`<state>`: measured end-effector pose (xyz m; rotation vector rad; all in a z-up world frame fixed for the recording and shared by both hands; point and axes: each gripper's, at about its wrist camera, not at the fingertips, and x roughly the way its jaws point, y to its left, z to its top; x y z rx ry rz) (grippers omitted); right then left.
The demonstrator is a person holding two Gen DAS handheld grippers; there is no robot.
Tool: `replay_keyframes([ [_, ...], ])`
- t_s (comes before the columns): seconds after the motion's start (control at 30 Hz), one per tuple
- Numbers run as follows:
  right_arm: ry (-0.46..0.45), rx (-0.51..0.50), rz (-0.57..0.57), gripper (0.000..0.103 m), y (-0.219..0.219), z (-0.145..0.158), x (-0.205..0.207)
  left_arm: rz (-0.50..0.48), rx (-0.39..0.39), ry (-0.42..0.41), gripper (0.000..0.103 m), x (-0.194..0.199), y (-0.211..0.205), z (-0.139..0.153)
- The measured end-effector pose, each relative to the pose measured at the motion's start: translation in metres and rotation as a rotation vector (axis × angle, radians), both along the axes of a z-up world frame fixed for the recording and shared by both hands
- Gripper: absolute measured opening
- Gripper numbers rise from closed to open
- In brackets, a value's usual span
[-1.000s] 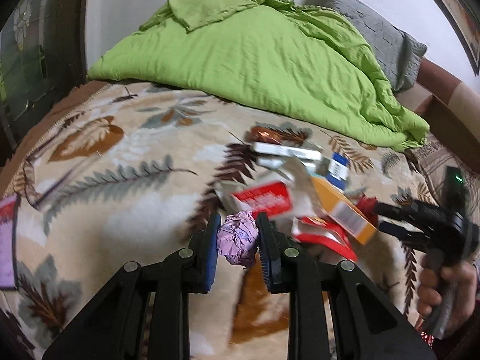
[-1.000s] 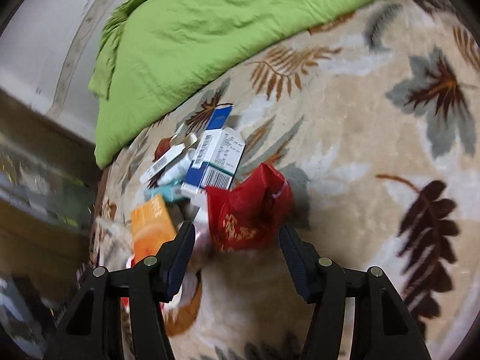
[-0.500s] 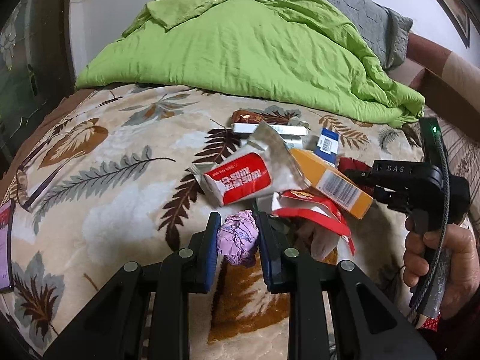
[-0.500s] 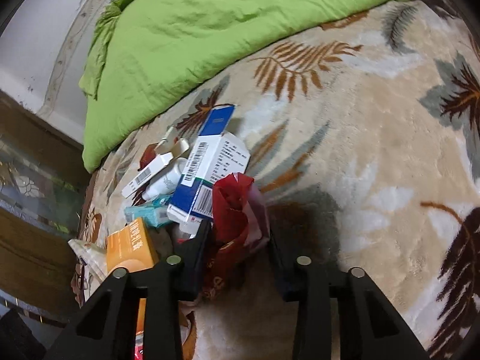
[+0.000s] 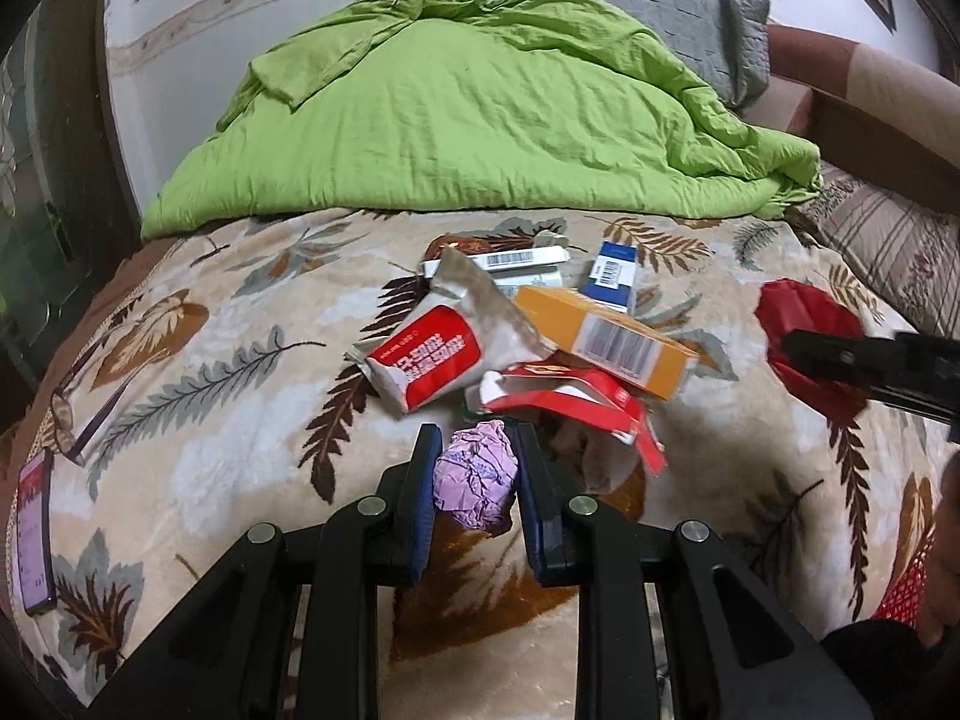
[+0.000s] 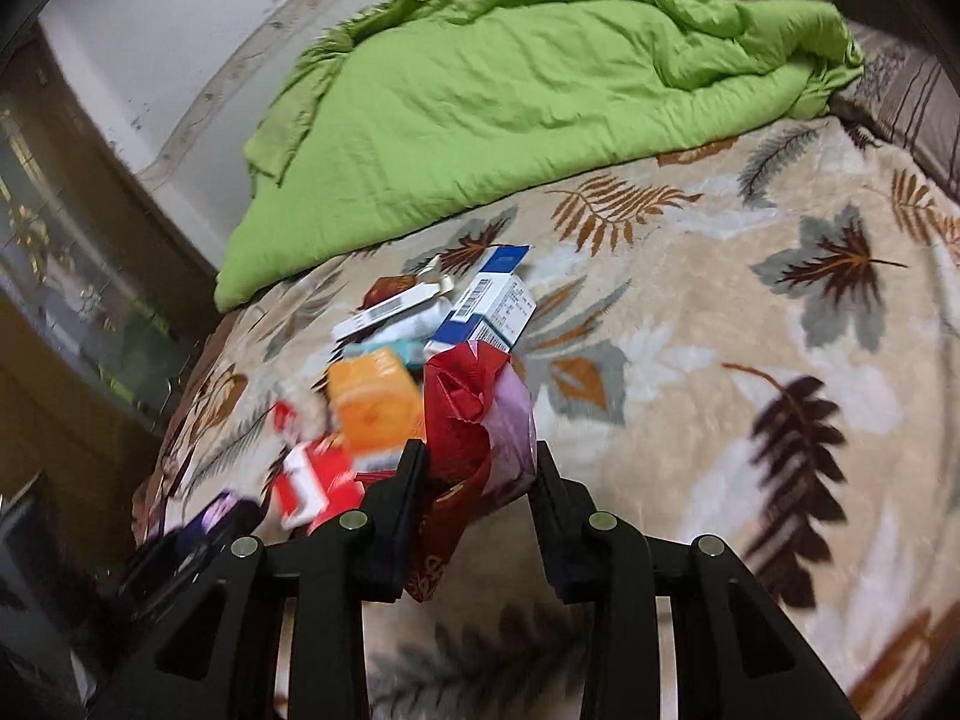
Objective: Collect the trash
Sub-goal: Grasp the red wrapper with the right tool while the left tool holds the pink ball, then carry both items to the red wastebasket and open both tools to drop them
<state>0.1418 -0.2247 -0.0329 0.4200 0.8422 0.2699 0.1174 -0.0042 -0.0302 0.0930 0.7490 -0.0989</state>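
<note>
My left gripper (image 5: 474, 468) is shut on a crumpled purple paper ball (image 5: 477, 483), held just above the leaf-patterned blanket (image 5: 240, 420). My right gripper (image 6: 477, 468) is shut on a red foil wrapper (image 6: 465, 420), lifted off the bed; the wrapper also shows in the left wrist view (image 5: 804, 324) beside the right gripper's black body (image 5: 870, 363). A pile of trash lies ahead: an orange box (image 5: 606, 339), a red-and-white snack bag (image 5: 432, 360), a torn red carton (image 5: 570, 405), a blue-and-white box (image 6: 489, 309) and a white barcode box (image 5: 498, 261).
A green duvet (image 5: 480, 120) is heaped at the back of the bed, with a grey pillow (image 5: 678, 18) behind it. A phone (image 5: 33, 534) and glasses (image 5: 78, 414) lie at the left edge. A dark wooden cabinet (image 6: 72, 312) stands left of the bed.
My right gripper has closed on the red wrapper and lifted it away to the right of the pile. My left gripper has kept its hold on the purple ball and pulled back slightly.
</note>
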Motion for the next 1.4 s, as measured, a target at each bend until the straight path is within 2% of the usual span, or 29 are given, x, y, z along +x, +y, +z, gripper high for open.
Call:
replay_keyframes([
  [0.47, -0.040, -0.041, 0.033, 0.036, 0.007, 0.011, -0.066, -0.026, 0.019, 0.009, 0.023, -0.033, -0.017, 0.001],
  [0.8, -0.063, -0.040, 0.038, 0.036, 0.004, 0.020, -0.089, -0.056, 0.002, 0.008, 0.023, -0.056, -0.027, 0.013],
  [1.13, -0.091, -0.009, 0.012, 0.036, -0.014, 0.034, -0.108, -0.090, -0.041, 0.020, 0.023, -0.063, -0.038, 0.027],
  [1.27, -0.093, 0.003, -0.023, 0.036, -0.034, 0.039, -0.118, -0.133, -0.062, 0.018, 0.023, -0.067, -0.051, 0.036],
  [1.4, -0.092, -0.008, -0.070, 0.036, -0.061, 0.043, -0.137, -0.227, -0.086, 0.019, 0.023, -0.076, -0.078, 0.047],
])
